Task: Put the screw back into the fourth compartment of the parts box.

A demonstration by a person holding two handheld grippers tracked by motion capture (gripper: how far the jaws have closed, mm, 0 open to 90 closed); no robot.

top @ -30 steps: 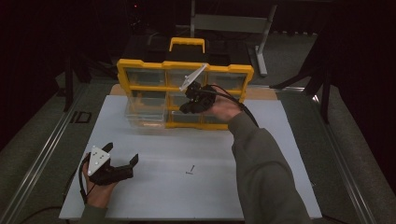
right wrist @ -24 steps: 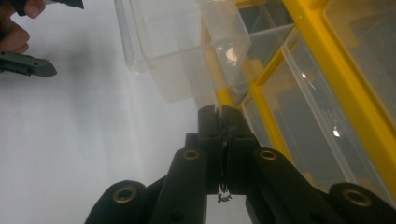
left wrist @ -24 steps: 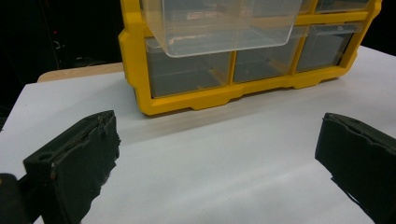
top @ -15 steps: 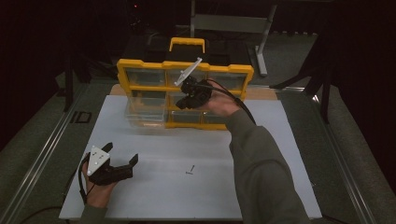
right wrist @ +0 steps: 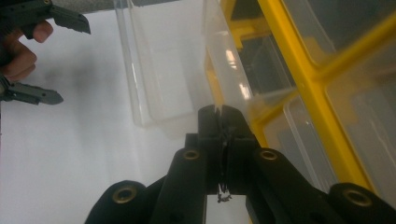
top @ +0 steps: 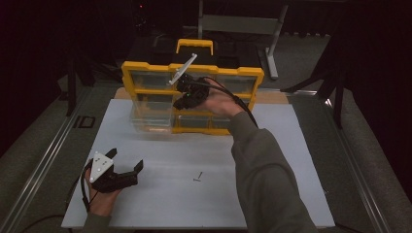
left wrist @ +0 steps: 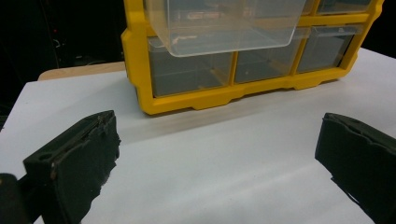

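Since a second ago the right gripper (top: 183, 103) has drifted left and slightly up across the yellow organizer (top: 127, 73), which stands upright at the white board's (top: 272, 184) far edge. Its jaws are pressed together, apparently pinching something tiny beside the pulled-out clear drawer (right wrist: 159, 70). A small screw (top: 197, 177) lies on the board. The left gripper (top: 121, 167) rests spread wide, holding nothing. Risk: so thin a pinch could slip over the drawer's rim, dropping the piece outside it.
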